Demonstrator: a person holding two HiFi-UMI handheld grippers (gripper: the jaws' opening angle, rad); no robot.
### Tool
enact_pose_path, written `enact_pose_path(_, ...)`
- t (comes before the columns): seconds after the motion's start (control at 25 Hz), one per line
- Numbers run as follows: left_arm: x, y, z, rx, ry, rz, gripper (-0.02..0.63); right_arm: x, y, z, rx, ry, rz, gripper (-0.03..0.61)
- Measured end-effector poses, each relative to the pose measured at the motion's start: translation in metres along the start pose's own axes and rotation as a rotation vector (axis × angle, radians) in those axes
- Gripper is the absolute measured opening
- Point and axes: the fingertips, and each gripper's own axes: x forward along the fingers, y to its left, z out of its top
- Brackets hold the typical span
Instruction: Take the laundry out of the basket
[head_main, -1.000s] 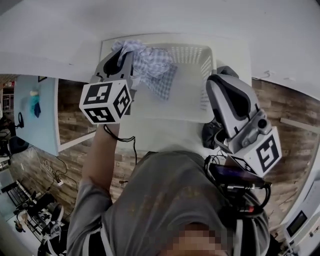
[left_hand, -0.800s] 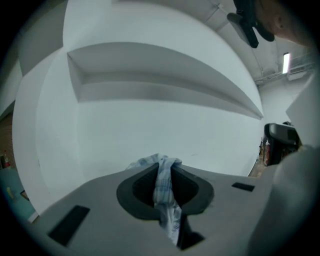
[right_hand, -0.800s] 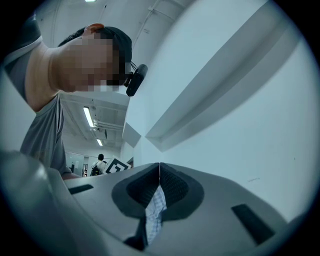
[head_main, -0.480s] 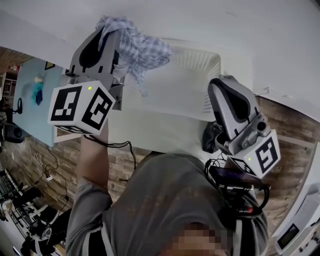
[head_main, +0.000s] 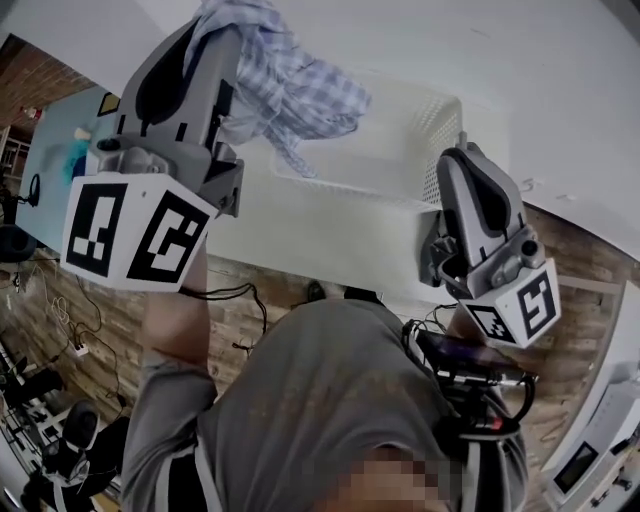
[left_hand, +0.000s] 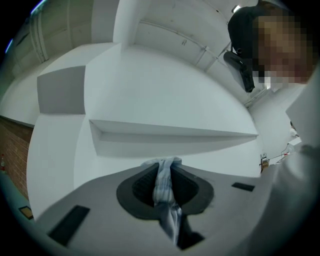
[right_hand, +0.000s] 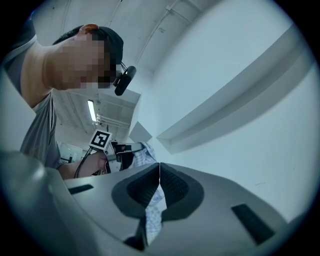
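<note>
Your left gripper (head_main: 213, 45) clamps the checked cloth (head_main: 300, 92) above the laundry basket (head_main: 330, 222); your right gripper (head_main: 463, 158), closed and empty, hovers beside its right end.

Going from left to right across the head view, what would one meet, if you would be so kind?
The left gripper → blue-and-white checked cloth → white plastic laundry basket → right gripper.

A crumpled blue-and-white checked cloth (head_main: 290, 85) hangs bunched from the left tool (left_hand: 162, 169), above the white perforated basket (head_main: 425, 130) standing on the white worktop (head_main: 565, 80).
</note>
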Motion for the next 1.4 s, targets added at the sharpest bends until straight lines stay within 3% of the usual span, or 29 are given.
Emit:
enact_pose_path(0.28, -0.064, 0.008, 0.046, 0.004, -0.082, -0.037, 0.046, 0.005, 0.045, -0.002, -0.019, 0.021, -0.023, 0.009)
enact_pose_path(0.4, -0.099, 0.01, 0.048, 0.004, -0.104, -0.057, 0.046, 0.004, 0.071, -0.012, -0.027, 0.02, -0.033, 0.009)
enact_pose_path(0.64, -0.133, -0.01, -0.004, -0.042, -0.104, -0.072, 0.048, -0.031, 0.076, -0.062, -0.02, 0.053, -0.068, 0.009)
enact_pose_path(1.16, -0.128, -0.013, -0.019, -0.145, 0.01, -0.128, 0.048, -0.01, 0.074, -0.02, -0.043, 0.114, -0.122, 0.009)
enact_pose_path(1.4, -0.127, -0.042, -0.087, -0.171, 0.093, -0.18, 0.048, -0.025, 0.068, -0.048, -0.036, 0.168, -0.14, 0.009)
